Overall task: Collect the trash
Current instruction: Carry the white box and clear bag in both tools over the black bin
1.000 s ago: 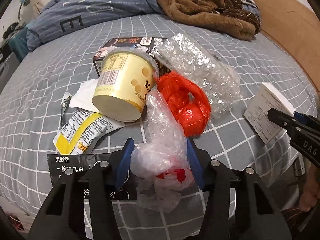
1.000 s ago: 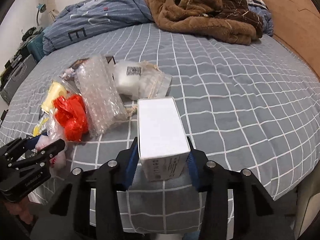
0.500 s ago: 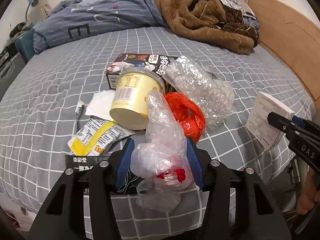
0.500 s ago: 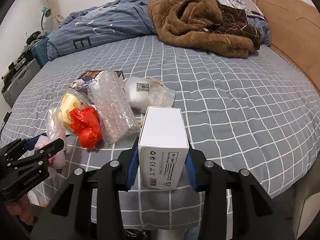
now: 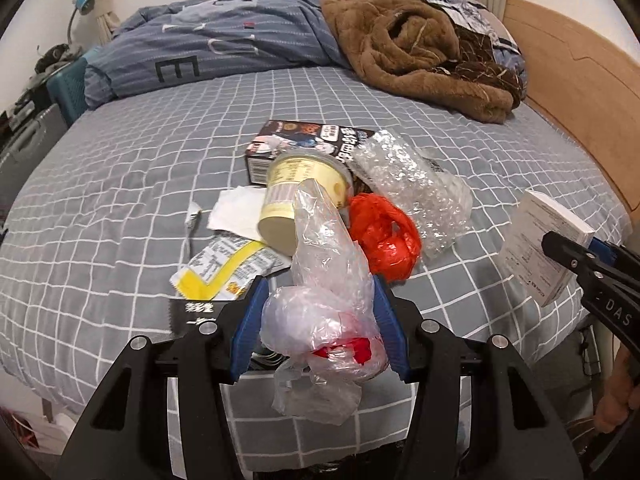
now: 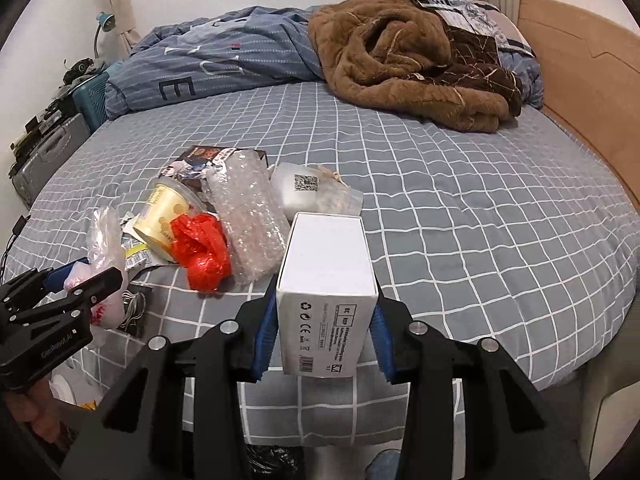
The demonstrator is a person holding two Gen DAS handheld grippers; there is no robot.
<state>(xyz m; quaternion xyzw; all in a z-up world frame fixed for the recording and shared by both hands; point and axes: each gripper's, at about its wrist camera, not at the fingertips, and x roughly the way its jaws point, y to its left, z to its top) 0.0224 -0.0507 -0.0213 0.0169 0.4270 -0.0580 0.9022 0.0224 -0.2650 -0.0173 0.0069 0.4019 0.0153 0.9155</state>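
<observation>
Two hand-held grippers hover over the near edge of a bed (image 6: pixel 460 208) covered in a grey checked sheet. The left hand-held gripper (image 5: pixel 318 328) is closed partway on a crumpled clear plastic bag (image 5: pixel 324 300), which bulges between its blue pads and trails upward. The right hand-held gripper (image 6: pixel 326 316) is clamped across the short width of a white carton (image 6: pixel 326 276), whose long axis points away toward the far side of the bed. The remaining trash lies in a heap beyond and between them: a yellow cup (image 5: pixel 296 196) on its side, a red bag (image 5: pixel 384 236), bubble wrap (image 5: pixel 412 184), a yellow snack wrapper (image 5: pixel 228 264) and a dark printed box (image 5: pixel 304 140). The heap lies directly ahead of the left gripper, and to the far left of the right one, so the left hand seems nearer to it.
</observation>
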